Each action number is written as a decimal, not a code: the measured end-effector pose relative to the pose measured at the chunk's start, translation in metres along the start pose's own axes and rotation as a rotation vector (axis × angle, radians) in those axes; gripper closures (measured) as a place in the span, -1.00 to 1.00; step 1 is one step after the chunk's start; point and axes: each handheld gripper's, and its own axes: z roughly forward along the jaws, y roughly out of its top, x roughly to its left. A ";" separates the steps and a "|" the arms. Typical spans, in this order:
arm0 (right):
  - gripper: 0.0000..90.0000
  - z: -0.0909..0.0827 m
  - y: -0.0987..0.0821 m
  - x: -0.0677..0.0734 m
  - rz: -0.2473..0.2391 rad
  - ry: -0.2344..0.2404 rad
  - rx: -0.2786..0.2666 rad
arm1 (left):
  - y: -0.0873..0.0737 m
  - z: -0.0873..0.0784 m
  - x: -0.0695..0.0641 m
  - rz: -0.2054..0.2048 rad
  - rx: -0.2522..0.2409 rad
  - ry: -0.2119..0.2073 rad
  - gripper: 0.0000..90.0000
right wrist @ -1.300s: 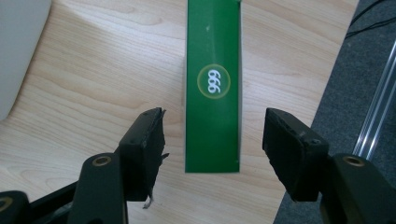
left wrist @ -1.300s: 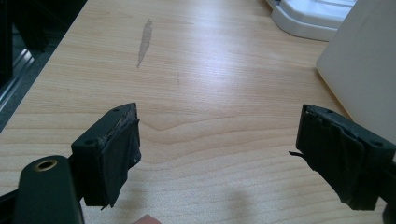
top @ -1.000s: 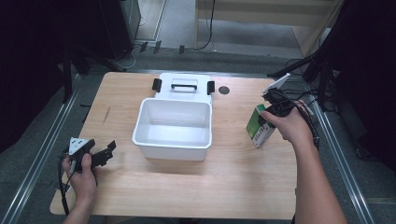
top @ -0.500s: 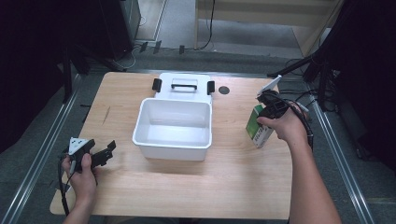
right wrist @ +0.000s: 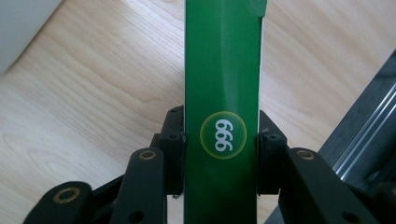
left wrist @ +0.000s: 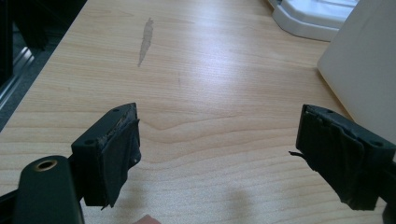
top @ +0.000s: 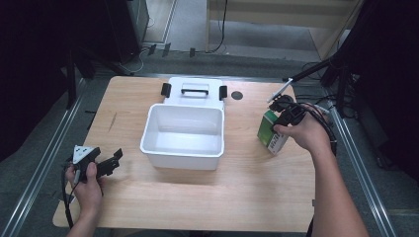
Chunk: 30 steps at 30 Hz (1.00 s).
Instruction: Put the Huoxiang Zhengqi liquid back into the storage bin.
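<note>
With its jaws pinching the green box (right wrist: 221, 84) at the table's right, the right gripper (right wrist: 221, 154) has its grasp; carrying it, probably into the white bin (top: 183, 148), remains. Near left, the left gripper (left wrist: 233, 158) rests spread.

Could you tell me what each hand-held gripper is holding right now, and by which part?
The right hand-held gripper clamps the green box by its two broad sides, across a narrow face. The left hand-held gripper holds nothing.
</note>
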 end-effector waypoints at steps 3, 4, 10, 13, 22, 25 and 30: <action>0.43 -0.005 0.001 0.003 -0.054 -0.002 -0.016 | 0.000 0.000 0.000 0.000 0.000 -0.001 -0.67; 0.43 -0.011 0.001 0.006 -0.090 0.002 -0.039 | 0.000 0.000 0.000 0.000 0.000 0.000 -0.67; 0.43 -0.030 0.004 0.011 -0.171 0.037 -0.102 | 0.000 0.000 0.000 -0.002 -0.001 -0.001 -0.67; 0.43 -0.040 0.005 0.014 -0.195 0.043 -0.115 | 0.000 0.000 0.000 -0.005 -0.001 0.000 -0.67; 0.43 -0.076 0.017 0.026 -0.254 0.049 -0.172 | 0.000 0.000 0.000 -0.001 0.004 0.000 -0.67; 0.43 -0.087 0.021 0.032 -0.283 0.060 -0.197 | 0.000 0.000 0.000 0.000 0.004 0.000 -0.67; 0.43 -0.101 0.030 0.044 -0.318 0.089 -0.232 | 0.000 0.000 0.000 0.000 0.005 0.000 -0.67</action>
